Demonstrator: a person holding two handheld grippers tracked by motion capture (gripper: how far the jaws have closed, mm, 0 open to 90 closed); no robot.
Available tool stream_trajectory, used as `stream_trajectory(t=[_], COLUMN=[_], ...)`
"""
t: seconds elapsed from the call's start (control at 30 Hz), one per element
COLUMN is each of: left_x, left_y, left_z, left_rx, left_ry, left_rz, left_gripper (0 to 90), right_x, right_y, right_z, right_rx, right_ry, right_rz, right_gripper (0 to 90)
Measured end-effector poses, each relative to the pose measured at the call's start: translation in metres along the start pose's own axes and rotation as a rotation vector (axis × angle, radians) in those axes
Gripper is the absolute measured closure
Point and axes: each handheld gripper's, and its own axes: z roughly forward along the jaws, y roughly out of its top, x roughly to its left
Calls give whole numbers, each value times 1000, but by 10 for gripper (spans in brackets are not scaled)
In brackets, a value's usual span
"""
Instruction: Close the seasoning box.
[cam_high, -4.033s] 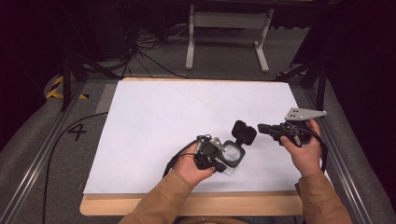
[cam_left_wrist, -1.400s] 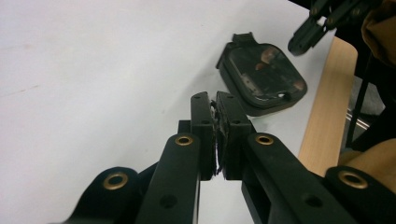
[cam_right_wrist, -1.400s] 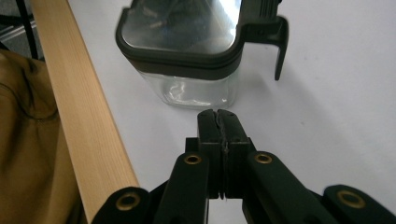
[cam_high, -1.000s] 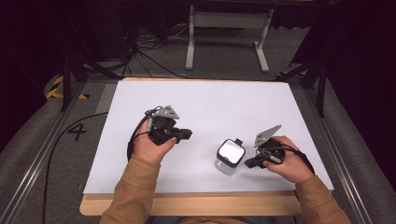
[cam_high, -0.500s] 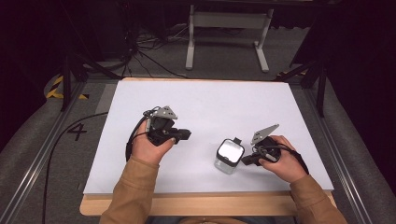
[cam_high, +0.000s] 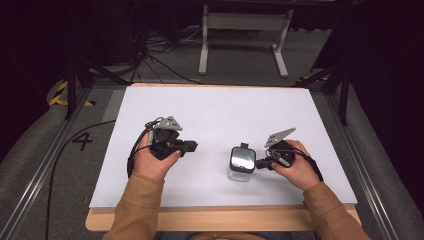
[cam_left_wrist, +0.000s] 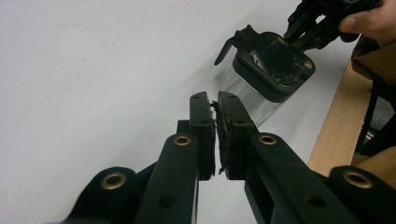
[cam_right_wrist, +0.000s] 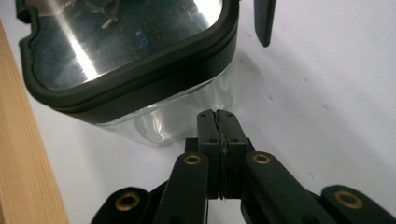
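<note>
Container (cam_high: 241, 163) with its dark lid, held up between both grippers four seconds ago, now stands free on the white table (cam_high: 215, 115), left gripper (cam_high: 192, 146) pulled well away and right gripper (cam_high: 258, 165) just beside it, both jaw pairs pressed together on nothing

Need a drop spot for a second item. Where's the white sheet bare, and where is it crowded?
Bare: the whole far half of the white sheet, and the strip between the left gripper and the clear container. Crowded: near right, where the right gripper, shut, sits right beside the container.
</note>
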Motion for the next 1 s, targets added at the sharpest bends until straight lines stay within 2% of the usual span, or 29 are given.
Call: stream_trajectory(t=[0.23,0.27,0.37,0.43,0.53,0.57,0.63,0.7,0.73,0.77,0.8,0.83,0.87,0.9,0.93,1.0], left_x=[0,1,0,1,1,2,4,4,4,4,4,4,5,5,6,9], left_y=[-7,-8,-10,-11,-11,-11,-10,-9,-9,-9,-10,-10,-9,-9,-10,-10], left_z=[-6,-7,-9,-10,-12,-11,-11,-10,-10,-10,-10,-10,-12,-13,-14,-16], left_rx=[1,0,-2,0,-1,-4,8,4,4,11,11,11,9,7,2,-4], left_ry=[20,22,26,30,27,26,28,29,29,32,25,25,24,25,28,30], left_rz=[-23,-18,-37,-27,-38,-39,-25,-33,-33,-29,-28,-28,-17,-34,-30,-35], left_gripper=[850,850,850,850,846,844,835,821,814,814,808,805,805,800,796,795], right_x=[-5,-6,-7,-7,-7,-7,-5,-4,-4,-2,-2,-2,-2,-2,-2,-4], right_y=[6,7,9,10,11,11,13,14,14,14,14,14,13,12,11,8], right_z=[8,9,11,11,7,4,-7,-22,-22,-35,-51,-51,-59,-68,-76,-84], right_rx=[-11,-9,1,4,-10,-17,-52,-106,-106,-150,-214,-214,-251,-283,-313,-347], right_ry=[9,10,6,10,7,-9,-52,-91,-91,-112,-128,-128,-142,-156,-174,-201], right_rz=[3,6,8,10,17,15,18,23,23,28,48,48,66,77,78,83], right_gripper=[900,900,900,900,900,900,882,807,807,783,708,708,690,681,629,606])
